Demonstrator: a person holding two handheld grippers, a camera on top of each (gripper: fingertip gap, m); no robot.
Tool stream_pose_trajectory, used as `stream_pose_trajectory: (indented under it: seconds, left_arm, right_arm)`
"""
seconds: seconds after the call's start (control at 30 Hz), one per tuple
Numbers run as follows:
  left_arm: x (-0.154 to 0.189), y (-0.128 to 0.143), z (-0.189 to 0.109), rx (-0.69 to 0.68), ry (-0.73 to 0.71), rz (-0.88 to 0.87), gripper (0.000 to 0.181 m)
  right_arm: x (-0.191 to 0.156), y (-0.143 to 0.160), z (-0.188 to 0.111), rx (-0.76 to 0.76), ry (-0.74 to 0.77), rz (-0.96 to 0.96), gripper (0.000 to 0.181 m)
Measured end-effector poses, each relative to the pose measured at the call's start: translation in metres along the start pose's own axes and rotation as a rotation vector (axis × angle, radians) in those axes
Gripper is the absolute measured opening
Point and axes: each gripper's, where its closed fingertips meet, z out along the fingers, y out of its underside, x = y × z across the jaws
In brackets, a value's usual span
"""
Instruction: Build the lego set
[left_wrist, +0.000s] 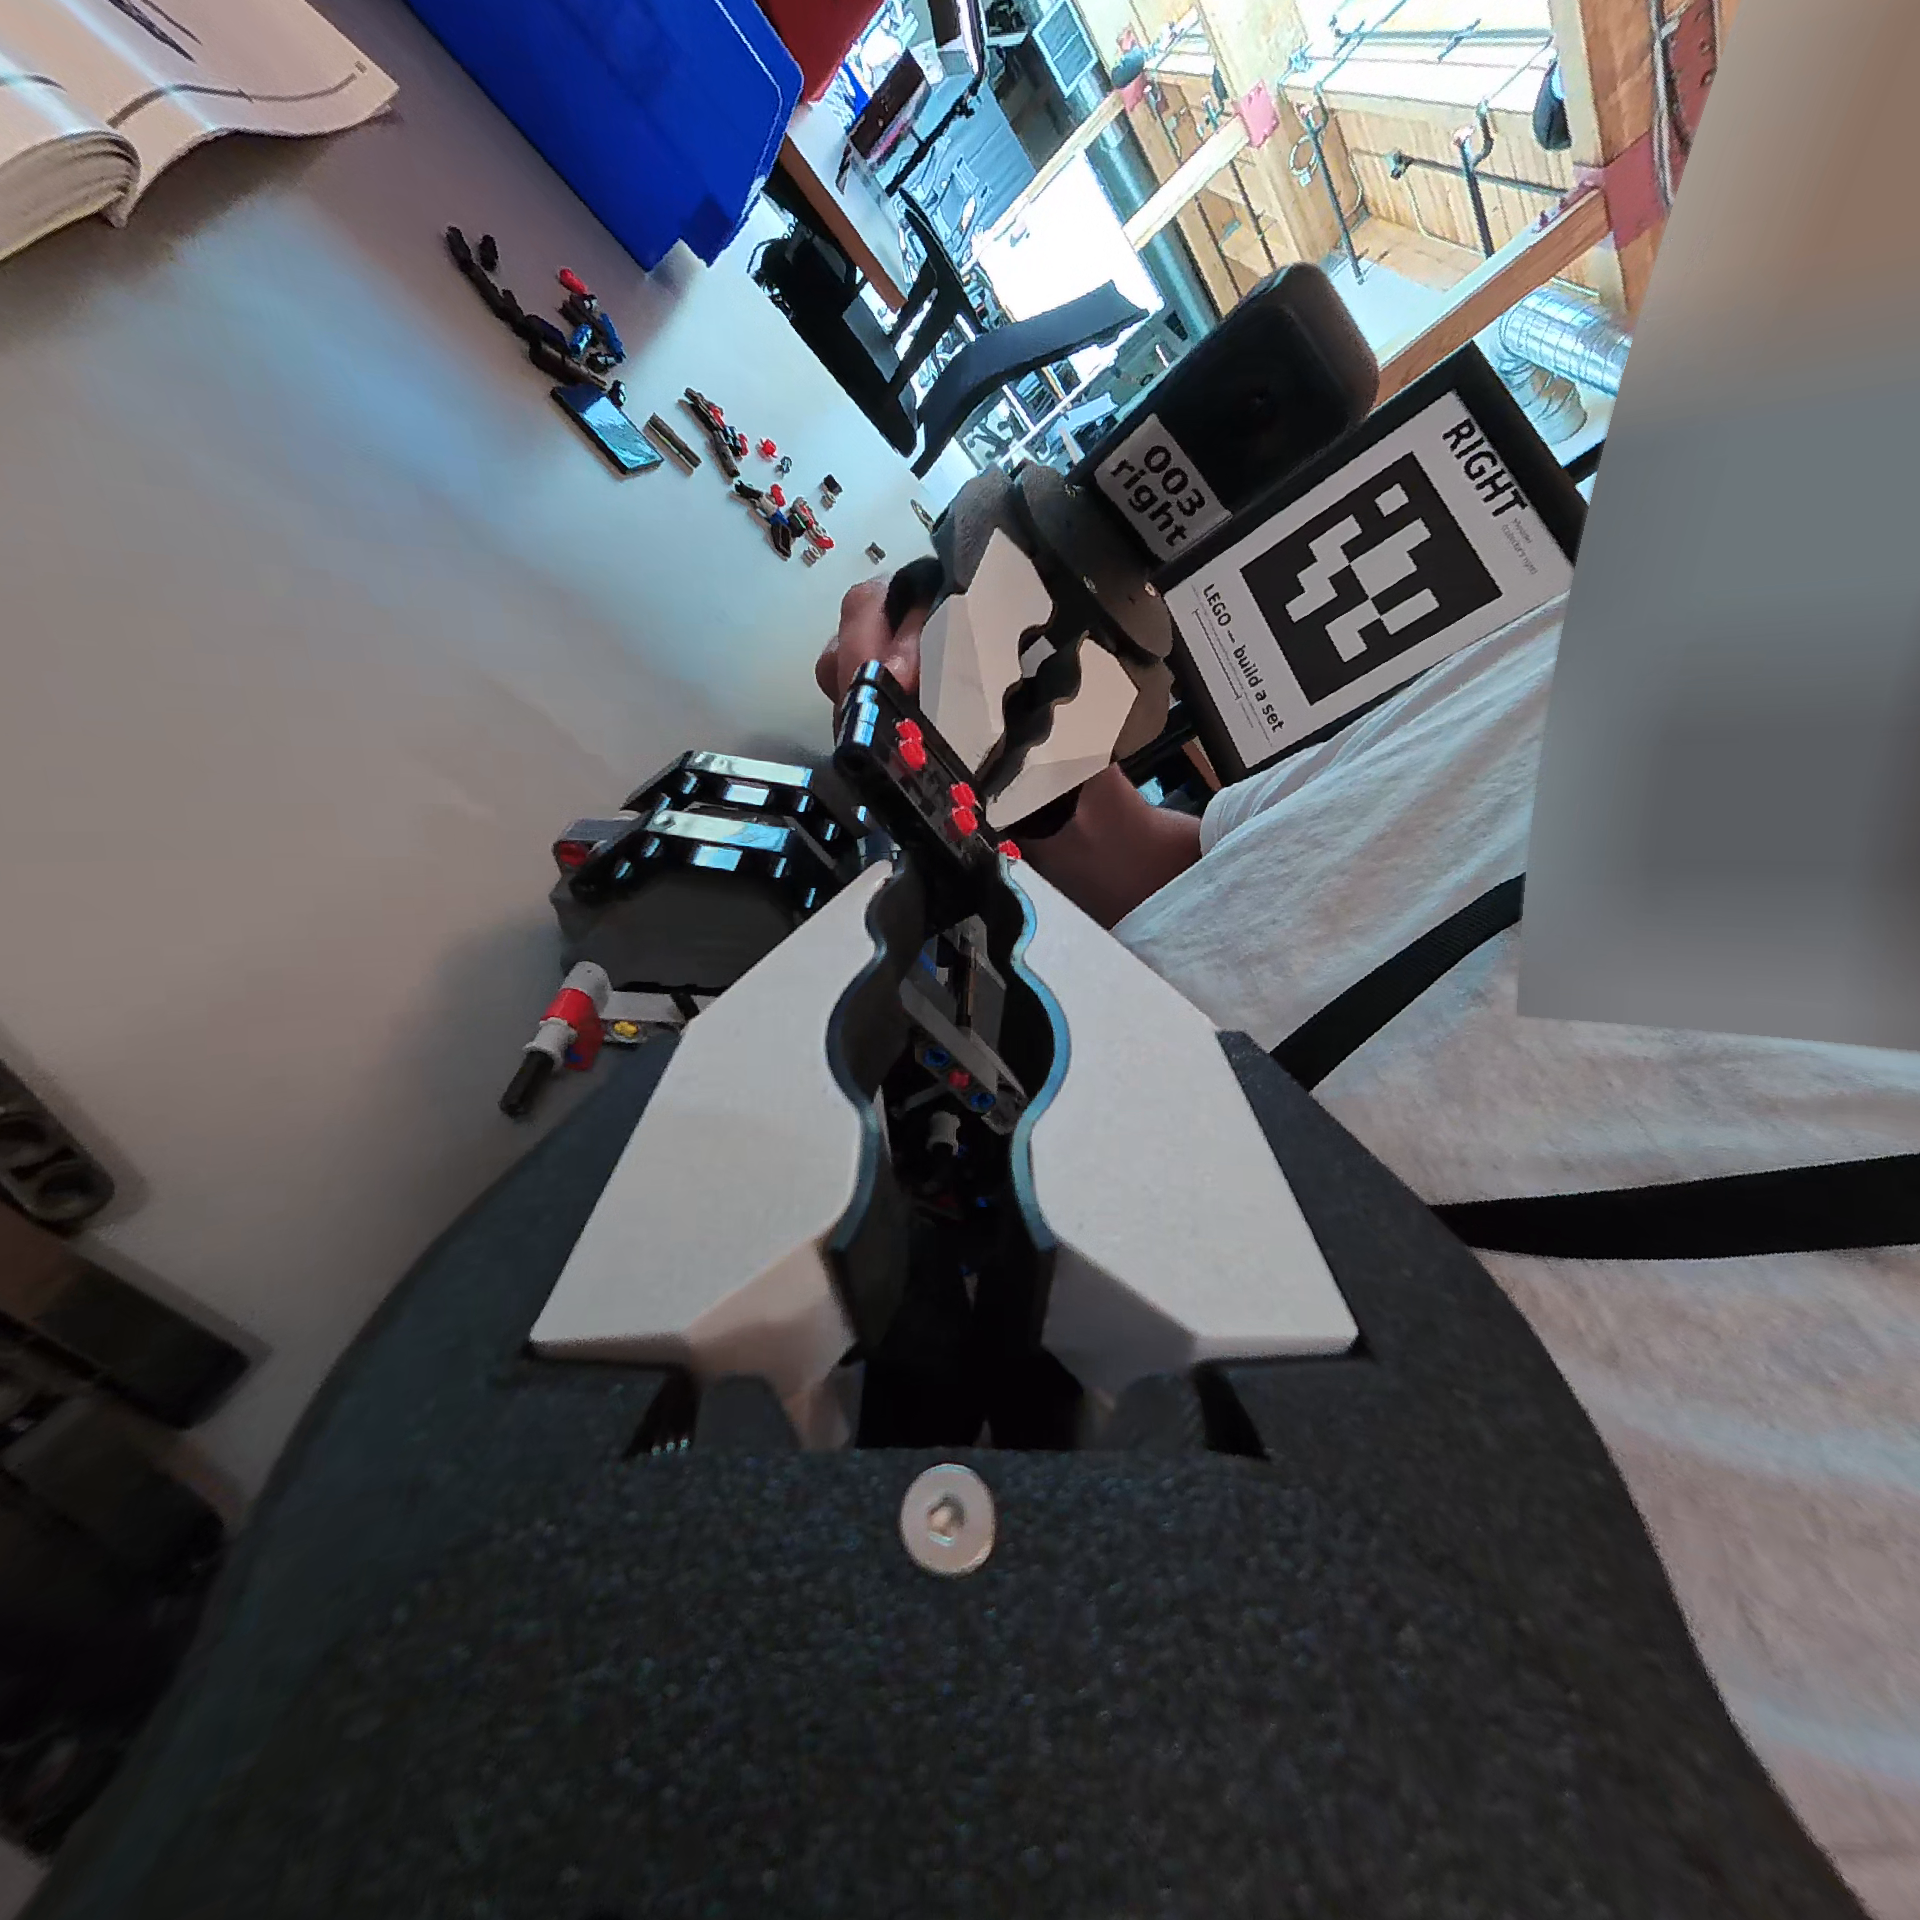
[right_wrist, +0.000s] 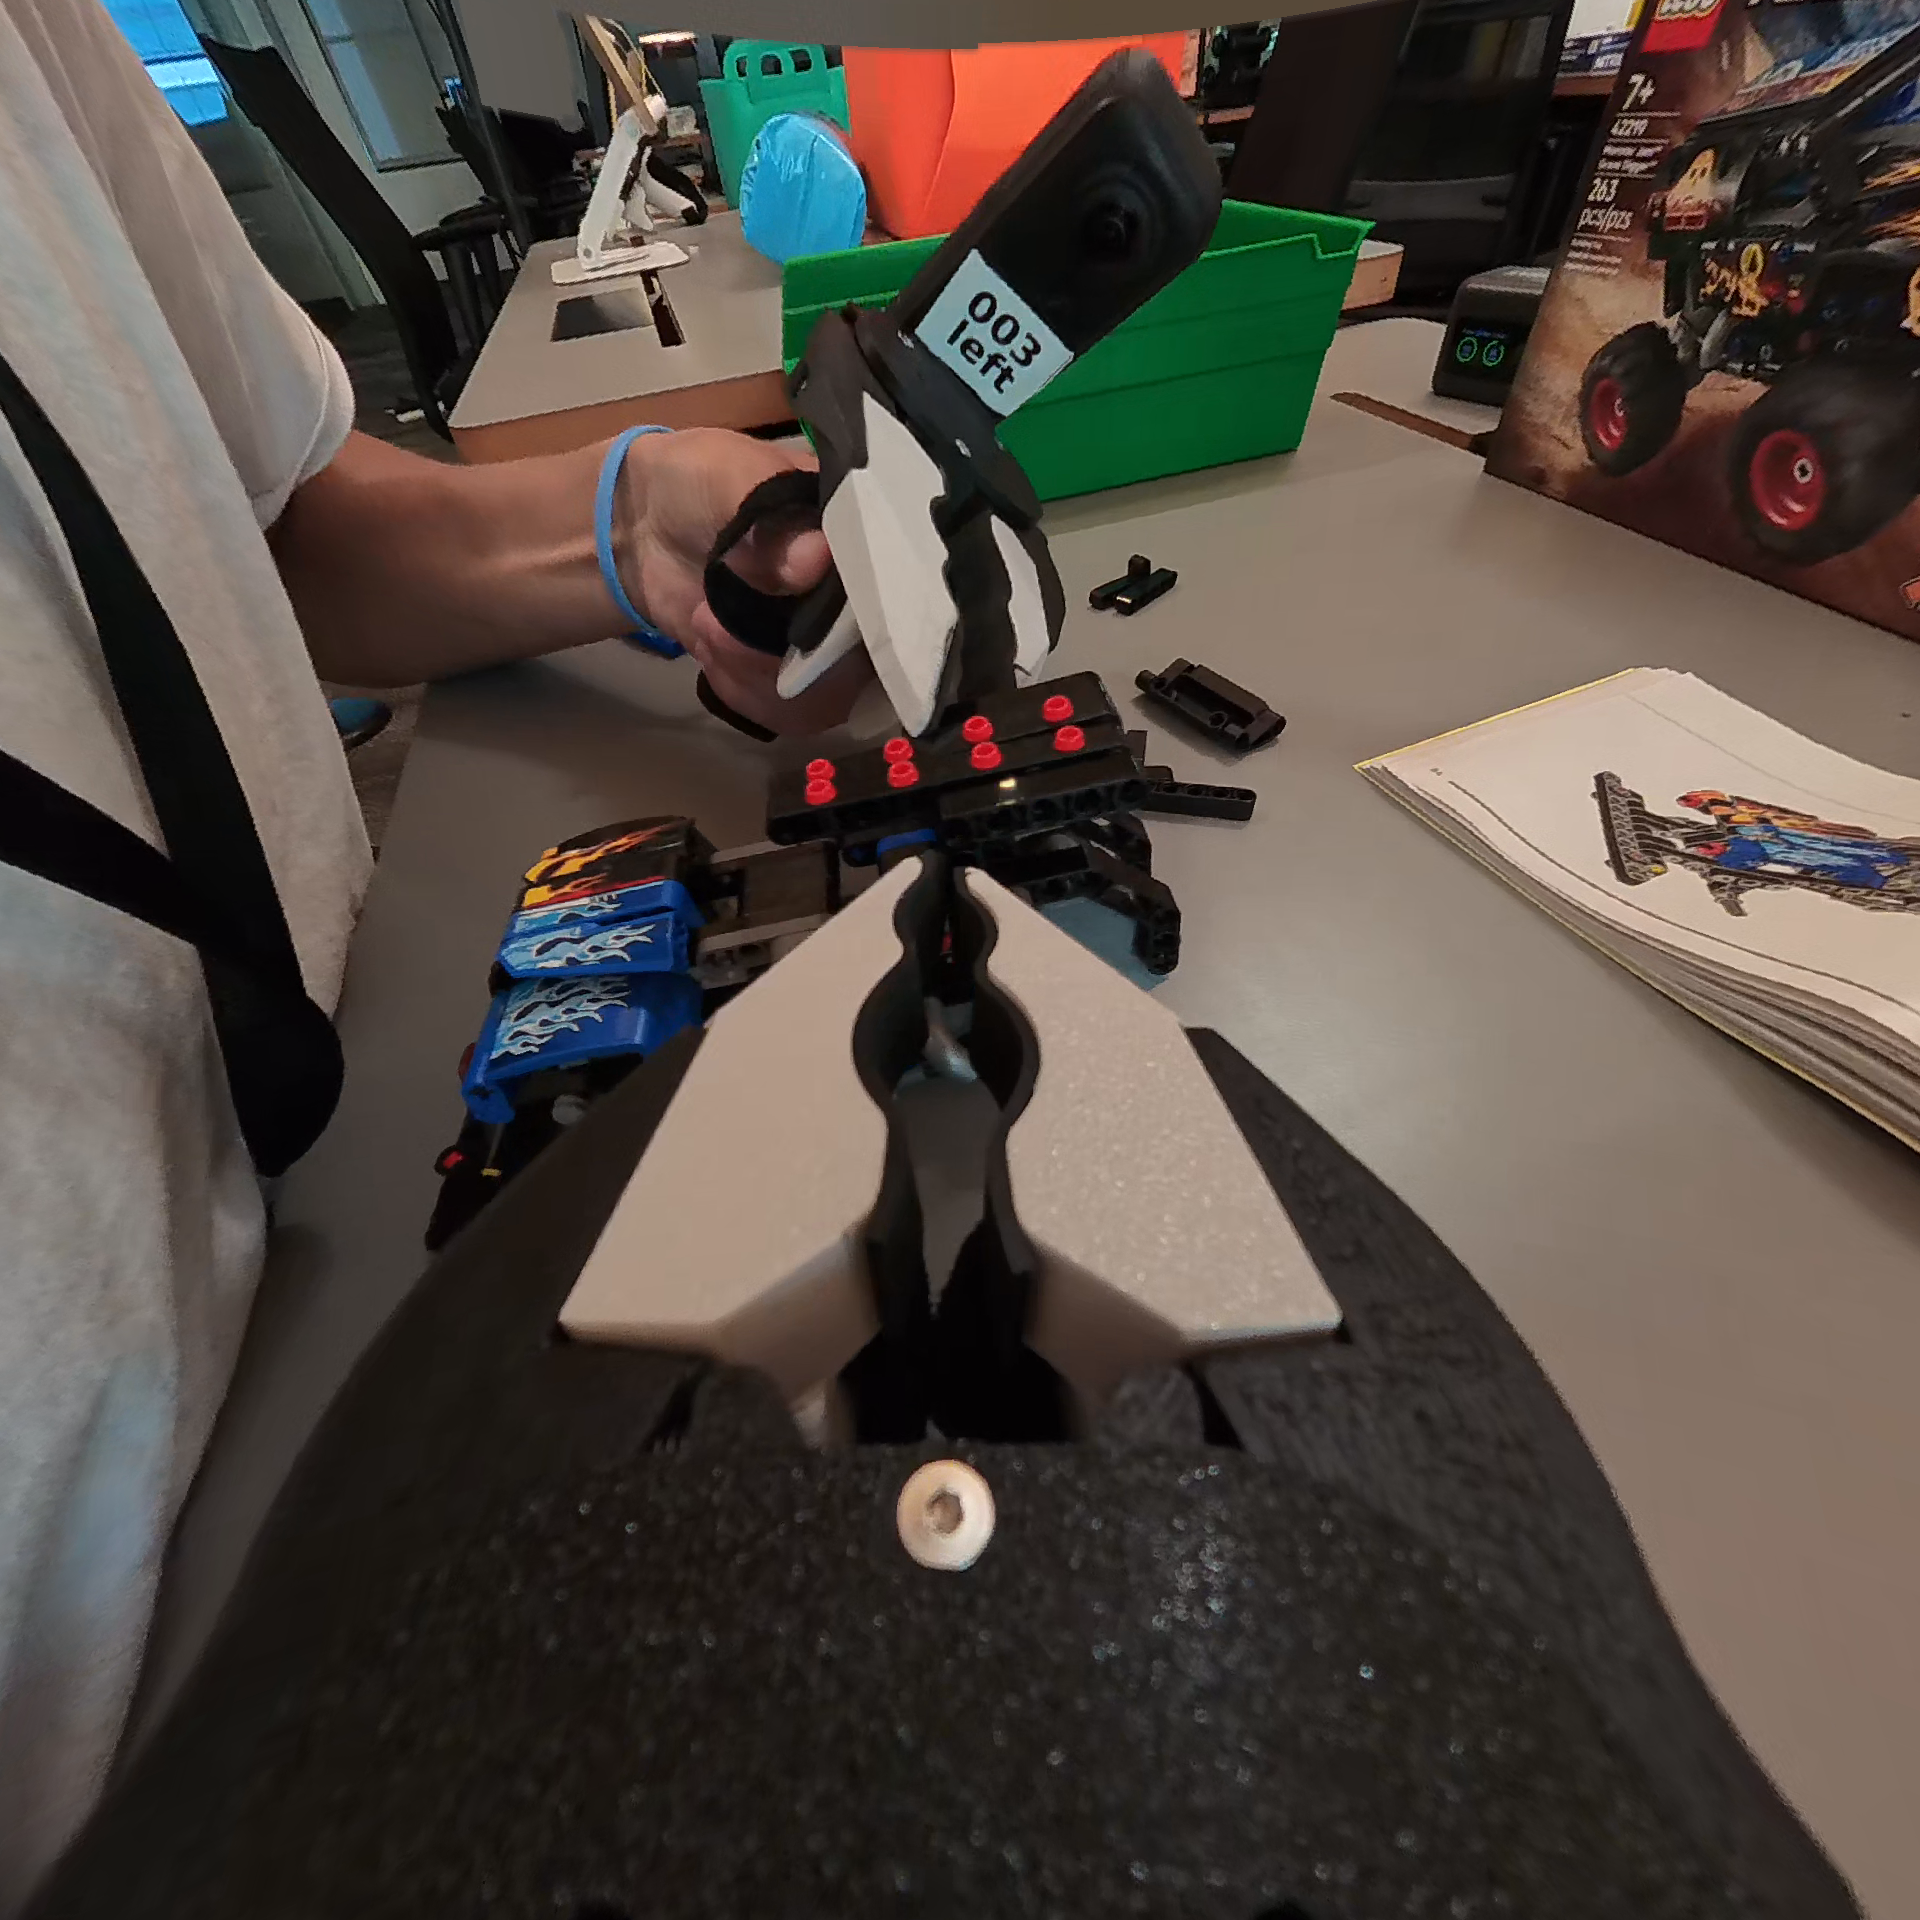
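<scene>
The lego model is a black beam frame with several red pins and blue flame-printed panels at its left end. It rests on the grey table. My right gripper is shut on the near edge of the frame. My left gripper comes down from above and is shut on the frame's top by the red pins. In the left wrist view my left gripper holds the pinned frame, and the right gripper meets it from the far side.
An open instruction booklet lies at the right, with the set's box behind it. Loose black parts lie beyond the model, near a green bin. In the left wrist view there are small loose pieces and a blue bin. My left and right fingertips are right by each other.
</scene>
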Motion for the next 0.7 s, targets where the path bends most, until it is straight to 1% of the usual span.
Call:
stream_pose_trajectory:
  seconds: [0.17,0.37,0.43,0.53,0.6,0.63,0.7]
  left_arm:
    - [-0.003,-0.004,0.001,0.026,-0.001,-0.005,0.010]
    - [-0.001,-0.001,0.000,-0.026,0.000,0.024,0.011]
    - [-0.002,-0.001,-0.002,-0.034,-0.005,0.039,0.012]
    - [-0.008,-0.007,-0.004,-0.010,-0.031,0.016,0.021]
    - [-0.009,-0.016,-0.005,0.038,-0.007,-0.043,0.022]
    - [-0.011,-0.020,-0.006,0.061,0.001,-0.075,0.022]
    - [-0.016,-0.022,-0.006,0.074,-0.002,-0.108,0.021]
  right_arm:
    - [0.003,-0.001,0.004,-0.008,0.025,0.000,0.000]
    - [0.001,-0.001,0.004,0.002,0.007,-0.001,0.000]
    - [0.002,-0.005,-0.001,0.015,-0.005,-0.015,0.001]
    - [0.013,-0.013,-0.010,0.021,0.001,-0.005,0.005]
    - [0.019,-0.018,-0.009,0.019,-0.027,0.040,0.006]
    - [0.024,-0.015,-0.006,0.001,-0.035,0.096,0.005]
    - [0.029,-0.009,0.000,-0.021,-0.098,0.282,0.006]
